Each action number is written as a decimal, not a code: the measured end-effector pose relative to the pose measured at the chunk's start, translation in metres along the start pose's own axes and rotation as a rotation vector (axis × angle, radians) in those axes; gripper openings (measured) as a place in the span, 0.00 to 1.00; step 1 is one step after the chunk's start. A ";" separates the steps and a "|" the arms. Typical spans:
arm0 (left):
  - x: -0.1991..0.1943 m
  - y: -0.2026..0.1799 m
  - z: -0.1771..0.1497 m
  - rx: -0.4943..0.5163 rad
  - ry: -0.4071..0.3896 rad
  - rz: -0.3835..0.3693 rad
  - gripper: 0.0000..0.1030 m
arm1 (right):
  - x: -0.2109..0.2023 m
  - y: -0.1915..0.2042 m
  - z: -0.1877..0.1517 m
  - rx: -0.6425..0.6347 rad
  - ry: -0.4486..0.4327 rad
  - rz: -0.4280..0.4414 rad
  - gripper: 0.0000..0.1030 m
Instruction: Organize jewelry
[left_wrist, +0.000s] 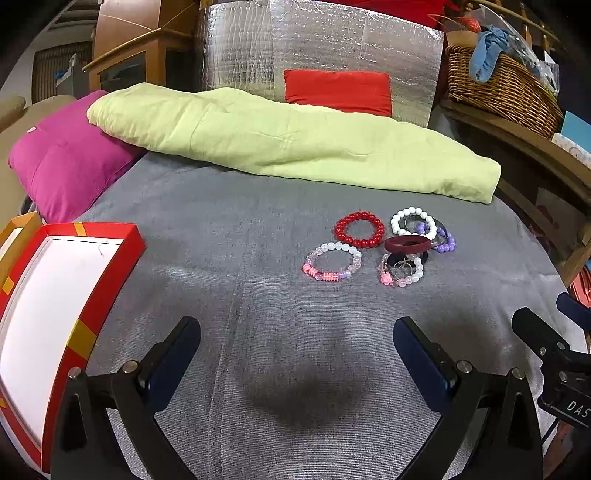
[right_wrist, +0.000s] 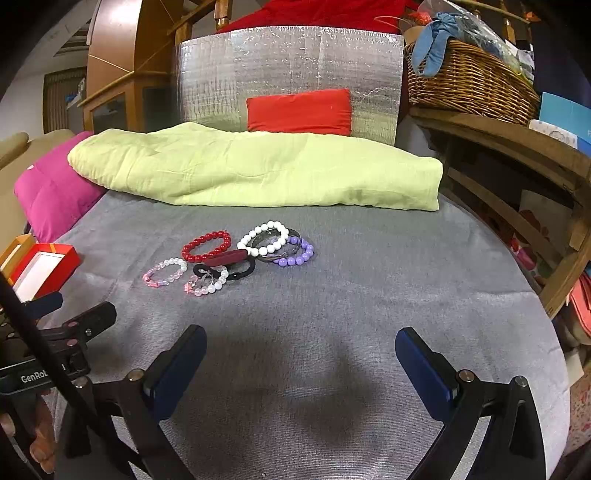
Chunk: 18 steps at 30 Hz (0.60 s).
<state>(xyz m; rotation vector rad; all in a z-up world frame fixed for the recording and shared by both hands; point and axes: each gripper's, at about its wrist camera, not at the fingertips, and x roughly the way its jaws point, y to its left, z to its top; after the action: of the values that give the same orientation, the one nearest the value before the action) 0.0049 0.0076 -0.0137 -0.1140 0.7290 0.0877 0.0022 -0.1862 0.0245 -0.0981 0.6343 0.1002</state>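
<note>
L gripper (left_wrist: 297, 332): jaws wide, holding nothing
R gripper (right_wrist: 301, 341): wide too, nothing held
Bracelets (left_wrist: 380, 247): clustered on grey cloth (left_wrist: 258, 314)
Red box (left_wrist: 107, 280): far left

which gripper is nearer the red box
Left. The red box sits right beside the left gripper, just off its left finger. The right gripper is farther right, with the left gripper between it and the box. Both grippers are open.
</note>
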 end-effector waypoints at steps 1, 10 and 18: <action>0.000 0.000 0.000 0.000 0.000 -0.001 1.00 | 0.000 0.000 0.000 0.000 -0.001 0.001 1.00; 0.000 0.000 0.001 0.000 -0.002 -0.001 1.00 | 0.000 0.002 0.000 -0.007 -0.002 0.008 1.00; -0.001 -0.001 0.002 0.002 -0.006 0.000 1.00 | 0.000 0.002 0.000 -0.004 -0.003 0.011 1.00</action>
<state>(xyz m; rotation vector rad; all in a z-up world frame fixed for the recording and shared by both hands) 0.0050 0.0068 -0.0116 -0.1119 0.7236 0.0876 0.0017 -0.1843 0.0246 -0.0984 0.6322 0.1122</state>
